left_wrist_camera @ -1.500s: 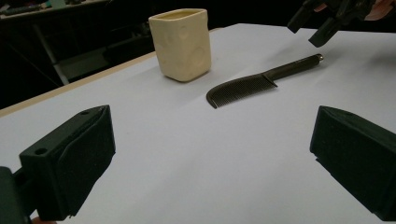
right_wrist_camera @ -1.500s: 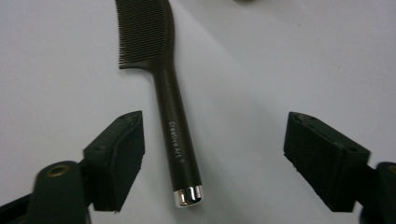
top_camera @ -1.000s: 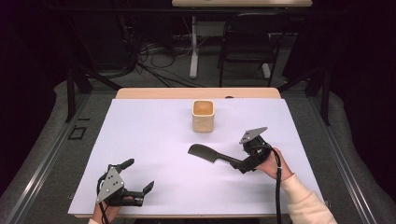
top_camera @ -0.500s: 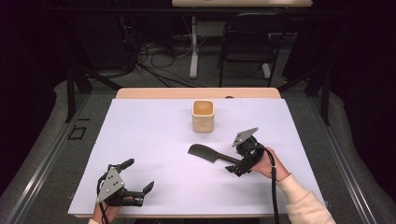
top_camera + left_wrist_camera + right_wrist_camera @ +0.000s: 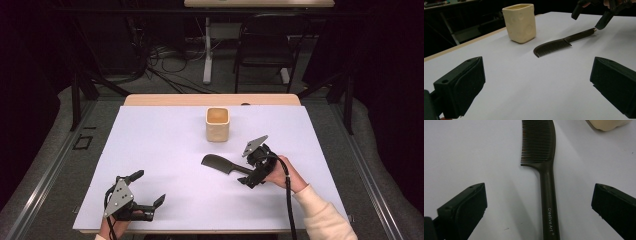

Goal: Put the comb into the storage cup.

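A dark comb [image 5: 219, 163] lies flat on the white table sheet [image 5: 170, 150], teeth end to the left and handle to the right. My right gripper [image 5: 249, 171] is open at the handle's end. In the right gripper view the handle [image 5: 549, 195] runs up between the two wide-apart jaws of the right gripper [image 5: 539, 212], touching neither. A cream square cup [image 5: 217, 124] stands upright just behind the comb. My left gripper [image 5: 148, 188] is open and holds nothing near the front left edge; it faces the comb [image 5: 554, 46] and the cup [image 5: 520, 22].
The wooden table edge [image 5: 210, 100] shows behind the sheet. Beyond it are a dark floor, cables and a chair. A cable [image 5: 289, 200] trails from the right gripper along the person's sleeve.
My right gripper has moved left and a little toward the front, so its open jaws now straddle the comb's handle. The left gripper, comb and cup have stayed put.
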`<state>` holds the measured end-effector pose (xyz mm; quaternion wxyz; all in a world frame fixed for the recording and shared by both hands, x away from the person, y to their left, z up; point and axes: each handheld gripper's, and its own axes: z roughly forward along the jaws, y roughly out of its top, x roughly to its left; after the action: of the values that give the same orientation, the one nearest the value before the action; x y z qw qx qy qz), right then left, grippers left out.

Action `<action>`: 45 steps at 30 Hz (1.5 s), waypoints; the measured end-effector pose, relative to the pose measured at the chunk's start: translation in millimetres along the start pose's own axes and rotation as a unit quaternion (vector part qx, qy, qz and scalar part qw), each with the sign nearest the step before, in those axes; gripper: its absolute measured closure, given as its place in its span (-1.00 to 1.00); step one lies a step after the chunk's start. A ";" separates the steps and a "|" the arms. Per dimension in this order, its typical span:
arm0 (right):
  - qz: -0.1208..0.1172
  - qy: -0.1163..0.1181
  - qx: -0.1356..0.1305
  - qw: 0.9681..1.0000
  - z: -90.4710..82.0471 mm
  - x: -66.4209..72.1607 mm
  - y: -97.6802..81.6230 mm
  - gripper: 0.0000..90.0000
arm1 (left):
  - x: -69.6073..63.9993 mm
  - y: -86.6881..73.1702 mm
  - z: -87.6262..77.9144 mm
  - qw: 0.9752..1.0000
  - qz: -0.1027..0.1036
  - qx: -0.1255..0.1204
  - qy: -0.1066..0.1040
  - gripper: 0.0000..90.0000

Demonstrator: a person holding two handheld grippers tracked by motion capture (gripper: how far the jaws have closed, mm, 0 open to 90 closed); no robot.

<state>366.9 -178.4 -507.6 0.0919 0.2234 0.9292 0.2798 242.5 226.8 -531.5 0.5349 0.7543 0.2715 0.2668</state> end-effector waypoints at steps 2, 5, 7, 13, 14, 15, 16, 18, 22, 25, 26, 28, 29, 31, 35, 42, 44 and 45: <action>-0.003 -0.001 0.003 1.000 0.6 0.3 2.0 -1.00 | 0.0 0.0 0.1 1.000 0.000 0.000 0.000 -1.00; -0.007 -0.001 0.006 1.000 2.8 -0.8 4.7 -1.00 | -0.1 0.0 0.2 1.000 0.001 0.001 -0.001 -1.00; -0.006 -0.002 0.009 1.000 5.1 -3.6 6.0 -1.00 | -0.1 0.1 0.0 1.000 0.001 0.001 -0.001 -1.00; -0.004 -0.010 0.021 1.000 7.9 -6.0 8.9 -0.82 | 0.0 0.0 0.3 1.000 0.000 0.001 -0.002 -1.00; -0.008 -0.012 0.018 1.000 8.7 -5.7 9.6 -0.80 | 0.1 0.0 0.4 1.000 0.001 0.001 -0.003 -1.00; -0.007 -0.015 0.020 1.000 8.5 -4.9 10.6 -0.74 | 0.1 0.0 0.4 1.000 0.001 0.001 -0.003 -1.00; -0.013 -0.015 0.024 1.000 8.3 -5.2 12.0 -0.68 | 0.0 0.0 0.3 1.000 0.000 0.000 -0.002 -1.00; -0.014 -0.016 0.023 1.000 8.6 -4.4 13.7 -0.65 | 0.0 0.0 0.2 1.000 0.000 0.000 -0.002 -1.00; -0.021 -0.021 0.027 0.999 11.1 -4.5 17.1 -0.41 | -0.1 0.2 0.2 1.000 0.001 0.000 -0.002 -1.00; -0.028 -0.026 0.044 0.998 14.9 -3.7 19.3 -0.25 | 0.2 0.2 -0.4 1.000 0.000 -0.002 0.000 -1.00; -0.031 -0.032 0.050 0.998 16.2 -2.7 19.9 -0.19 | 0.2 0.1 -0.4 1.000 -0.001 -0.002 0.000 -1.00; -0.042 -0.033 0.060 0.997 18.0 -0.9 21.5 -0.06 | 0.3 0.1 -0.3 1.000 0.000 -0.002 -0.001 -1.00; -0.043 -0.036 0.064 0.996 18.6 0.2 22.2 -0.02 | 0.0 0.1 -0.3 1.000 0.000 -0.001 0.000 -1.00; -0.056 -0.037 0.071 0.995 20.8 1.2 23.6 0.06 | 0.1 0.2 -0.3 1.000 0.000 -0.001 -0.001 -1.00; -0.064 -0.038 0.083 0.994 24.9 2.9 25.8 0.23 | -0.1 0.3 -0.7 1.000 0.000 -0.004 0.000 -1.00; -0.070 -0.042 0.107 0.991 30.5 2.3 28.6 0.38 | -0.2 0.3 -0.6 1.000 -0.001 -0.005 -0.001 -1.00; -0.075 -0.041 0.117 0.989 33.8 2.4 29.8 0.40 | -0.2 0.3 -0.6 1.000 -0.001 -0.005 -0.001 -1.00; -0.075 -0.041 0.117 0.989 33.8 2.4 29.8 0.42 | -0.2 0.3 -0.5 1.000 0.000 -0.005 -0.001 -1.00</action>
<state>385.7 -138.9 -518.9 0.1240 0.1732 0.9651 0.1522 242.0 226.9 -531.1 0.5387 0.7519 0.2702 0.2673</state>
